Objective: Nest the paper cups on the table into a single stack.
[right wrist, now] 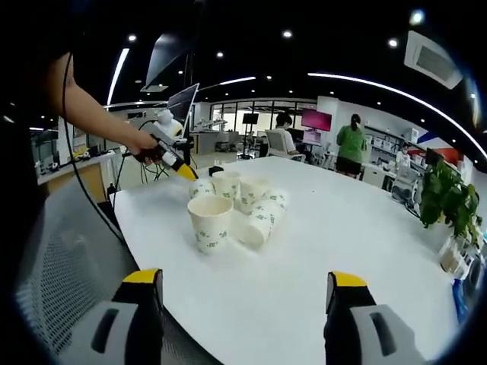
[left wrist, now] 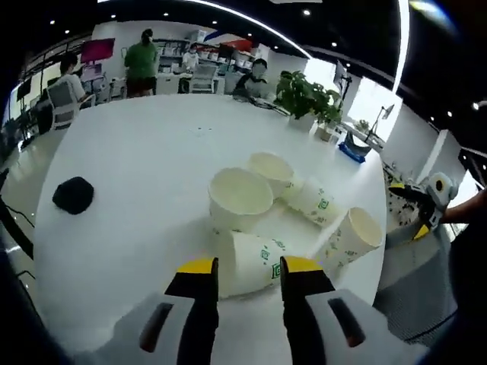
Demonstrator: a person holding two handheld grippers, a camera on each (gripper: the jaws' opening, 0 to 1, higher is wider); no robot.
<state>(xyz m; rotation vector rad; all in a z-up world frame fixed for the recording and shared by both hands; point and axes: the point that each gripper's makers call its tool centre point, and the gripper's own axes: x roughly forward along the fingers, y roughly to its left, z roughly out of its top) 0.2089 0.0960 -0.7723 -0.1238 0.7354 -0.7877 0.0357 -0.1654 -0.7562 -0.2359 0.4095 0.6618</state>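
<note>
Stacking has not begun, as far as the pictures show: the paper cups lie loose in a cluster near the edge of the white bench (left wrist: 137, 152), none clearly nested in another. In the left gripper view one cup (left wrist: 240, 199) stands upright, a lying cup (left wrist: 255, 262) rests just in front of it, and two more (left wrist: 304, 194) (left wrist: 351, 237) lie on their sides nearby. The left claw (left wrist: 247, 277) is spread, its jaws on either side of the lying cup, not visibly pinching it. The right claw (right wrist: 247, 293) is spread wide and empty, well apart from the cluster, with an upright cup (right wrist: 209, 220) nearest to it. Every cup is still to be gathered.
</note>
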